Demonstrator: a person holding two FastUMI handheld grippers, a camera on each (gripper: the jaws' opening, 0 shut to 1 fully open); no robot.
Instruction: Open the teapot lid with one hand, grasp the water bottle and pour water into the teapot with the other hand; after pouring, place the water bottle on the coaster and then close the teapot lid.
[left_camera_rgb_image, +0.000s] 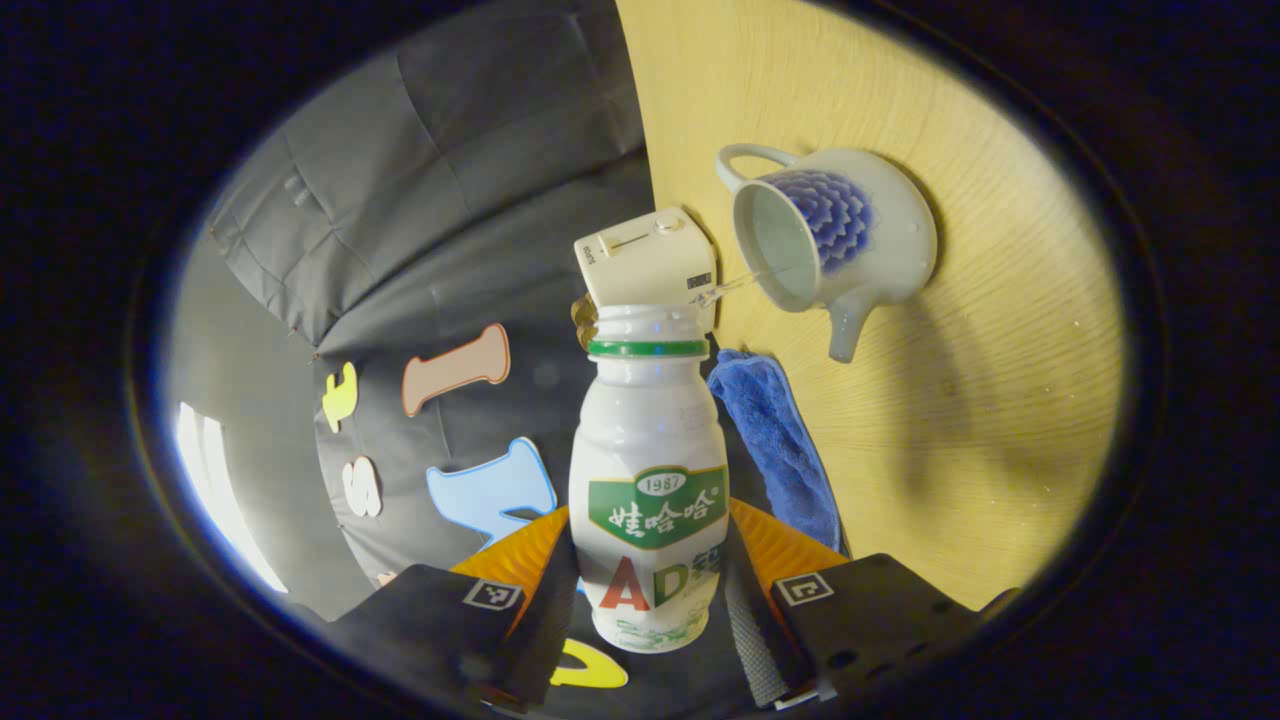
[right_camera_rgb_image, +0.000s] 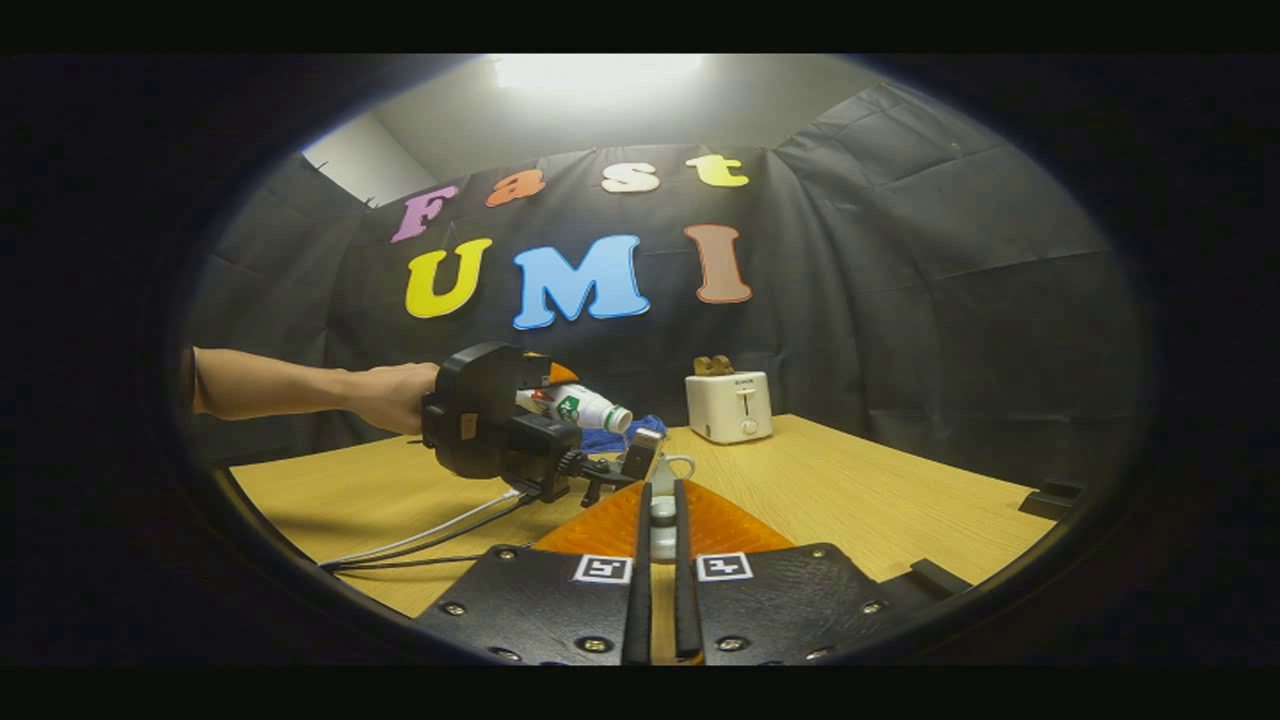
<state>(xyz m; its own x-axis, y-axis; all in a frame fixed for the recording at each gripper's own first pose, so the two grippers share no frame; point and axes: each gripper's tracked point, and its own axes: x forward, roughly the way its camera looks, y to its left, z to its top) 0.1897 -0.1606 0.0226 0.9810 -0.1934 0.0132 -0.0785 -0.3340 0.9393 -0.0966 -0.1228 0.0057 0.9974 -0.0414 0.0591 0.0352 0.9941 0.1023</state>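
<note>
Two fingers of the left gripper (left_camera_rgb_image: 650, 600) are clamping the water bottle (left_camera_rgb_image: 650, 480), tipping a thin stream into the open teapot (left_camera_rgb_image: 830, 245) on the counter (left_camera_rgb_image: 1000, 400); the right gripper (right_camera_rgb_image: 661, 575) is pinching the lid (right_camera_rgb_image: 662, 512).

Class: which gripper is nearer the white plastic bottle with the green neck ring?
Left. The left gripper clamps the white plastic bottle by its body; the right gripper is apart, facing it across the wooden table.

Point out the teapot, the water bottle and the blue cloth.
teapot (left_camera_rgb_image: 890, 240), left gripper view, on its side wall.
water bottle (left_camera_rgb_image: 650, 450), left gripper view, on its body.
blue cloth (left_camera_rgb_image: 775, 440), left gripper view, on its middle.
</note>
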